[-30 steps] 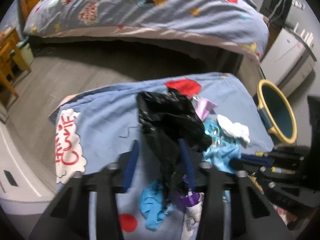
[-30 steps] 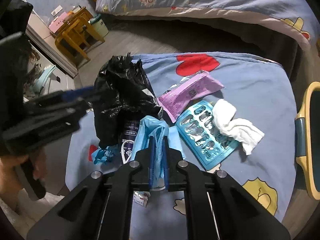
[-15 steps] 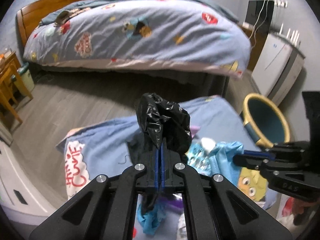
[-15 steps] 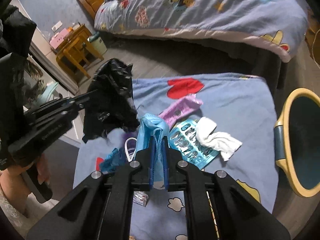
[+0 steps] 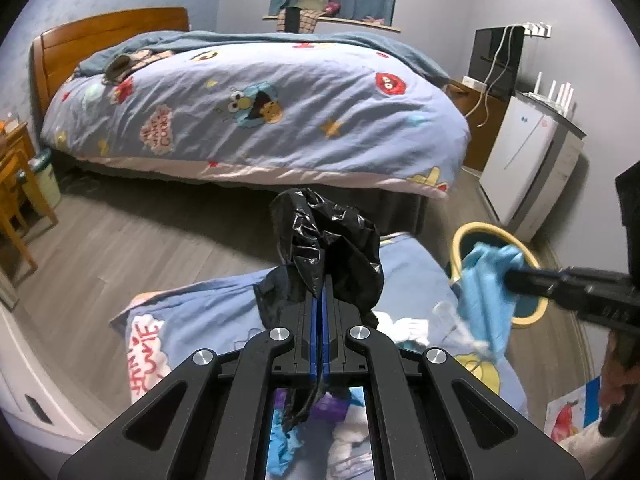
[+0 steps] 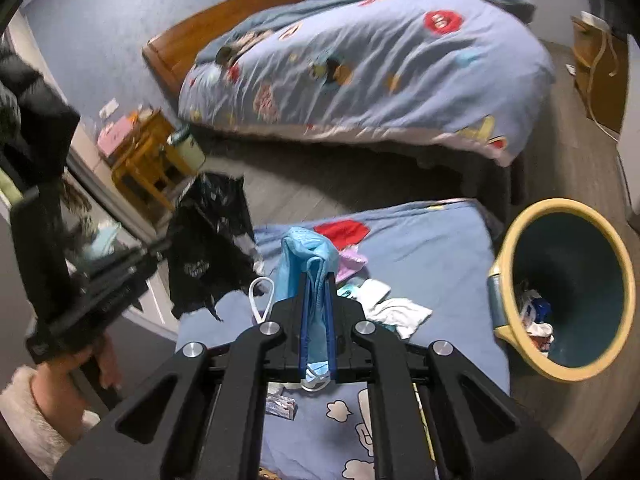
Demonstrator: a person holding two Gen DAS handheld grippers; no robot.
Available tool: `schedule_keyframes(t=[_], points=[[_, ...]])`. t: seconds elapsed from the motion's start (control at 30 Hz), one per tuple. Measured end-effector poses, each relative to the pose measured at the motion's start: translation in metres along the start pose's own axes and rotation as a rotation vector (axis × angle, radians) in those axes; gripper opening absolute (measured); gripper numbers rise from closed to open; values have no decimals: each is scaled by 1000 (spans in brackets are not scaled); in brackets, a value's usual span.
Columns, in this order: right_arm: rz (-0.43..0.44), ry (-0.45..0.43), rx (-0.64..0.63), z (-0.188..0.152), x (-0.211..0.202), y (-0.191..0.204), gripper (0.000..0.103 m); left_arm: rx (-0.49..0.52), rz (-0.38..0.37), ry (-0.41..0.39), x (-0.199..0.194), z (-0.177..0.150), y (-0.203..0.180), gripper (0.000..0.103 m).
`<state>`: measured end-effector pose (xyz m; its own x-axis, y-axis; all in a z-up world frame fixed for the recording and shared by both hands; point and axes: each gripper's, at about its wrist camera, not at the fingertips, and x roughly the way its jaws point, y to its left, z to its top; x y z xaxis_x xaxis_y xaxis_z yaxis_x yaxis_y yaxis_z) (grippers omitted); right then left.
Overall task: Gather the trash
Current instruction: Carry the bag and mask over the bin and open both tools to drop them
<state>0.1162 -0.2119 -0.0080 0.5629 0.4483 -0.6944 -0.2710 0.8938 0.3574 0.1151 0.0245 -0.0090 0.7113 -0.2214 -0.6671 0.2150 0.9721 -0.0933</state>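
My left gripper is shut on a crumpled black plastic bag and holds it above the blue-covered table; the bag also shows in the right wrist view. My right gripper is shut on a light blue face mask, lifted above the table. The mask also shows in the left wrist view, in front of the bin. The yellow-rimmed teal trash bin stands right of the table with some trash inside.
White tissue, a purple wrapper and a small packet lie on the table. A large bed is behind. A white cabinet stands at the right, wooden furniture at the left.
The left gripper shut on the black bag and lifted it off the table. The right gripper raised the mask and carried it toward the bin.
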Motion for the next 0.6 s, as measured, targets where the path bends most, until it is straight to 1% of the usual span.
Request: schedule_keyframes(t=[0.17, 0.3, 0.4, 0.53, 0.6], points=[[-38, -44, 38, 5, -27, -18, 6, 10, -27, -28, -7, 6, -12, 2], [-86, -68, 53, 7, -40, -37, 6, 54, -34, -38, -8, 8, -28, 2], [-110, -79, 100, 12, -47, -61, 6, 82, -42, -28, -3, 7, -42, 2], [-182, -107, 130, 21, -59, -98, 6, 122, -60, -9, 5, 5, -67, 2], [-226, -116, 158, 24, -65, -124, 6, 145, -69, -4, 9, 4, -81, 2]])
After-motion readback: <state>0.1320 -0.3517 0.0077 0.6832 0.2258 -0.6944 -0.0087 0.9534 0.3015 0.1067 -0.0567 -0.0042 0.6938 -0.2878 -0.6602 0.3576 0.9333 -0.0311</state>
